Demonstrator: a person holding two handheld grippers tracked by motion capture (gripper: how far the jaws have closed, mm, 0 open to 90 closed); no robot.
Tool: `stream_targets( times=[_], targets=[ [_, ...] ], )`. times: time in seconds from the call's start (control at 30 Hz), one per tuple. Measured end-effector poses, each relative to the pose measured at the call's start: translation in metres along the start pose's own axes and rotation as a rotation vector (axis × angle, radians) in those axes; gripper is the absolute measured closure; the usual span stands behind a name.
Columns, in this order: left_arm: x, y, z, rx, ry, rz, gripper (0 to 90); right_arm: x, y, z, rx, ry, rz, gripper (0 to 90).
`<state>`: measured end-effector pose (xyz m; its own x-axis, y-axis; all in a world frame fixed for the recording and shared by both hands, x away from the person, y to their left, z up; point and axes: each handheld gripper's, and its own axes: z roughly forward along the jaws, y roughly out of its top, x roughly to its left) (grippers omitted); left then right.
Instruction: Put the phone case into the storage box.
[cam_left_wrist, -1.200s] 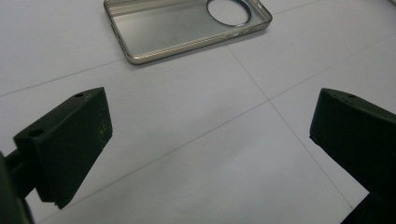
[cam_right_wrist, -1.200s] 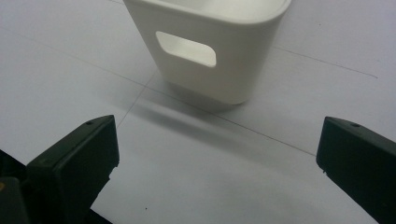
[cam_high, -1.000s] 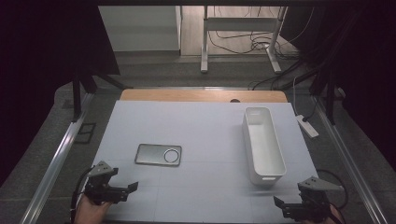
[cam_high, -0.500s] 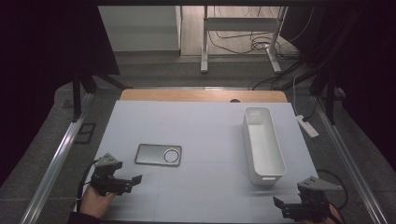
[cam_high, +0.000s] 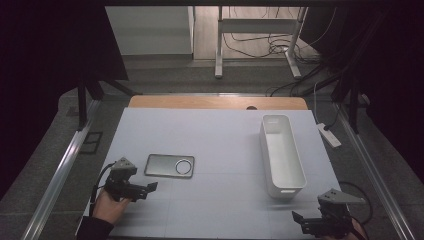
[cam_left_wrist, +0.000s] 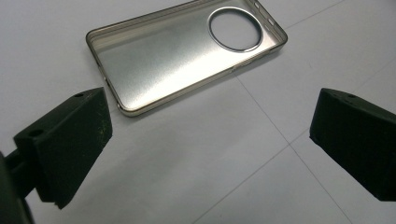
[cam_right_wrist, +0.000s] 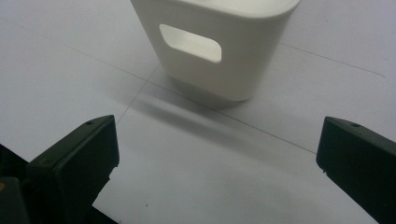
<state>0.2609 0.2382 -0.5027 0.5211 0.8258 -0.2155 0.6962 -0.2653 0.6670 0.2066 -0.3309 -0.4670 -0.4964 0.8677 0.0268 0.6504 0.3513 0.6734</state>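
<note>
The left gripper (cam_high: 150, 186) hangs just short of the phone case (cam_high: 170, 165), its jaws spread wide with nothing between them; in the left gripper view the case (cam_left_wrist: 187, 51) lies flat and hollow side up on the worktop (cam_high: 220, 145), its near short end just ahead of the jaws. The case looks thin, light and somewhat flexible, with a smooth, likely slippery wall, so the sound hold is probably across the two long edges near the middle, away from the round camera hole. Well to the right of the case stands the white bin (cam_high: 281, 155), long, narrow and empty as far as its inside shows. To the right of the case and nearer the person, the right gripper (cam_high: 299, 220) faces the bin's handle end (cam_right_wrist: 219, 46), jaws wide and empty
</note>
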Motion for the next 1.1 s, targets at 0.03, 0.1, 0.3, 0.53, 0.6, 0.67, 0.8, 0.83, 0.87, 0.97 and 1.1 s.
stream_targets(
  times=[0.03, 0.1, 0.3, 0.53, 0.6, 0.67, 0.8, 0.83, 0.87, 0.97, 1.1],
  targets=[
    [0.0, 0.0, 0.0, 0.0, 0.0, 0.0, 0.0, 0.0, 0.0, 0.0, 0.0, 0.0, 0.0, 0.0],
    [0.001, 0.003, 0.001, -0.001, 0.001, 0.001, 0.0, 0.0, 0.0, 0.0, 0.002, 0.001, 0.0, 0.0],
    [0.003, 0.013, 0.006, 0.005, 0.001, 0.005, 0.0, 0.0, 0.0, 0.0, 0.004, 0.001, 0.001, 0.0],
    [0.005, 0.023, 0.013, 0.024, 0.011, 0.009, 0.0, -0.001, 0.0, 0.001, 0.007, 0.004, 0.003, 0.0],
    [0.006, 0.025, 0.014, 0.024, 0.009, 0.008, 0.0, -0.001, 0.0, 0.001, 0.007, 0.003, 0.004, 0.0],
    [0.007, 0.028, 0.016, 0.032, 0.011, 0.008, 0.0, -0.001, 0.0, 0.001, 0.009, 0.003, 0.004, 0.0],
    [0.008, 0.035, 0.022, 0.049, 0.016, 0.021, 0.0, -0.001, 0.0, 0.001, 0.009, 0.003, 0.004, 0.0],
    [0.008, 0.036, 0.023, 0.05, 0.016, 0.024, 0.0, -0.001, 0.0, 0.001, 0.011, 0.004, 0.004, 0.0],
    [0.007, 0.038, 0.024, 0.053, 0.017, 0.03, 0.0, -0.001, 0.0, 0.001, 0.01, 0.005, 0.003, 0.0],
    [0.007, 0.046, 0.028, 0.068, 0.022, 0.046, 0.0, -0.001, 0.001, 0.001, 0.012, 0.005, 0.002, 0.0],
    [0.007, 0.052, 0.032, 0.081, 0.026, 0.058, 0.0, -0.001, 0.0, 0.001, 0.012, 0.006, 0.003, 0.0]
  ],
)
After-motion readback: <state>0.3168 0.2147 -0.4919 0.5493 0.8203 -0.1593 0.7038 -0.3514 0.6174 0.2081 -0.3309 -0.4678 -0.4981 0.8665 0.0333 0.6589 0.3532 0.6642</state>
